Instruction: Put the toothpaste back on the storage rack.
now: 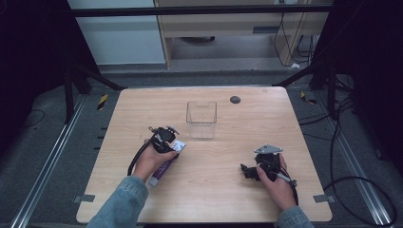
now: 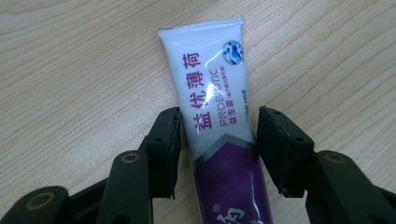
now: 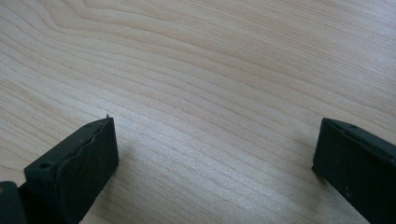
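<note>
Pale wooden bench (image 1: 247,142), grey floor around. Left gripper (image 2: 217,135) unclenched astride toothpaste tube (image 2: 219,121) near bench middle; right gripper (image 3: 215,154) released, near right edge.

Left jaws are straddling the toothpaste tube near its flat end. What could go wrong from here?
1. The toothpaste tube is soft and glossy; the left gripper may squash it or let it slip, since a gap shows at one jaw.
2. The grip sits toward the crimped end, so the cap end may droop when lifted.
3. The clear box stands close ahead; a swinging tube could knock it.
</note>
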